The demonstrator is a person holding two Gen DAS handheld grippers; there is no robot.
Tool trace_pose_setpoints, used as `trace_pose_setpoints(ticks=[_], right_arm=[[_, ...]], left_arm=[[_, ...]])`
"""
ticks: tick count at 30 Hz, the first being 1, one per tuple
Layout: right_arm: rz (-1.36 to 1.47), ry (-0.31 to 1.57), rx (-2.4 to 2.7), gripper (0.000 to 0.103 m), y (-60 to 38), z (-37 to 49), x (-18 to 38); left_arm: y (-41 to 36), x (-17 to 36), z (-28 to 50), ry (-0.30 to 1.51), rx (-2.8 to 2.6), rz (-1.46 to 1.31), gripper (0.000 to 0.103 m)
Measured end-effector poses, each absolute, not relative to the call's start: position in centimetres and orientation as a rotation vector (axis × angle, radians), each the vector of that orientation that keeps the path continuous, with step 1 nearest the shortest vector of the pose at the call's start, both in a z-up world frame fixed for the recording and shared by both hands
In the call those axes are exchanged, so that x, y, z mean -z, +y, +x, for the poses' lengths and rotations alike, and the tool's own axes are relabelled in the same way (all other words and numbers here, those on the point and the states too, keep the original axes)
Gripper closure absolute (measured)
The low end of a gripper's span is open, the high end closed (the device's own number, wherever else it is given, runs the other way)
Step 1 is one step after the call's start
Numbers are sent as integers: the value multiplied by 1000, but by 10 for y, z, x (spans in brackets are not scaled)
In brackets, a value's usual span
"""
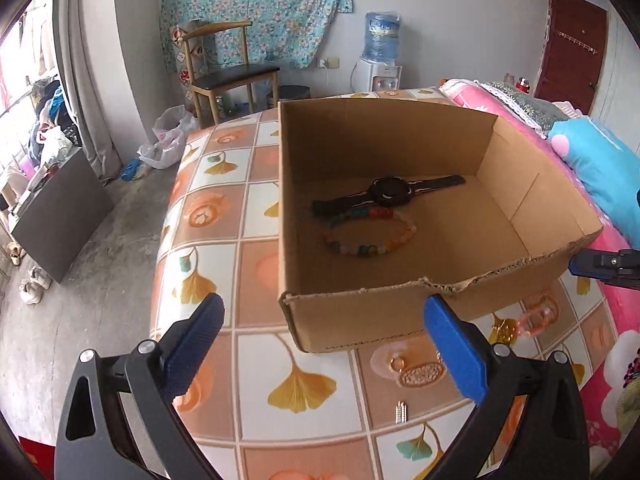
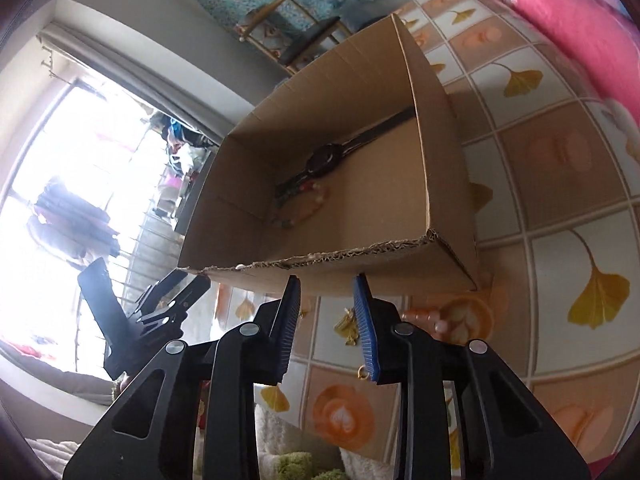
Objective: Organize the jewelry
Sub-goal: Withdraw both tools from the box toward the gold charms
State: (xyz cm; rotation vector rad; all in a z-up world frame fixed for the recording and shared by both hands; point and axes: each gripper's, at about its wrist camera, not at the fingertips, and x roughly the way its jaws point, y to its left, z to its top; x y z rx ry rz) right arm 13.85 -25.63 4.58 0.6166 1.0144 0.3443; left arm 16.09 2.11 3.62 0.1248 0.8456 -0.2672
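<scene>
An open cardboard box (image 1: 520, 196) stands on the tiled-pattern bed cover; it also shows in the right wrist view (image 2: 384, 216). Inside lie a black watch (image 1: 390, 191) and a multicoloured bead bracelet (image 1: 370, 236), also seen in the right wrist view as the watch (image 2: 326, 158) and the bracelet (image 2: 298, 208). In front of the box lie a pink bracelet (image 1: 538, 314), a gold piece (image 1: 505, 330), a ring (image 1: 397, 364), an oval brooch (image 1: 422, 374) and a small silver pendant (image 1: 401, 412). My left gripper (image 1: 322, 316) is open and empty before the box. My right gripper (image 2: 326, 292) is partly open and empty, close to the box's near wall.
The bed cover (image 1: 224, 208) drops off at the left to a concrete floor (image 1: 100, 264). A wooden chair (image 1: 228, 68) and a water dispenser (image 1: 380, 56) stand by the far wall. A pink quilt (image 2: 568, 20) and a blue pillow (image 1: 600, 172) lie to the right.
</scene>
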Motion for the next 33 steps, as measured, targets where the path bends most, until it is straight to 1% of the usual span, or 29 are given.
trace_pose_setpoints(ticks=[4,6,7,8,9,11,15,16,17,22,24,27,33], right_arm=[[609,1003,-318,75,-263,130,-50],[562,988,-287,68,-265,121,-55],[505,987,-248,59,-263,112,-55],[444,989,-201,56,-262,104,-54],[385,994,-151,55,-263,98,-52],[233,1023,-16,47,-260,86,-43],[112,1076,141,42,-264,72,-17],[109,1076,155,37,-269,68,-15],[103,1074,170,35,-271,66,-12],[22,1087,214,31,-269,66,1],[-11,1076,215,26,-262,71,3],[-22,1067,217,24,-258,71,2],[-33,1092,189,8,-252,79,6]], left_arm=[[19,-36,164,832,274,124,4],[20,-34,162,835,278,119,4],[21,-32,157,841,287,118,4],[23,-30,155,848,292,119,4],[25,-26,150,856,292,123,4],[30,-12,139,892,273,134,4],[39,15,126,981,182,144,4],[41,21,124,997,161,142,4],[44,26,121,1010,148,127,4],[48,36,117,1015,99,124,4],[50,42,118,1027,85,124,4],[56,46,118,1036,74,80,4],[59,48,113,1008,69,66,4]])
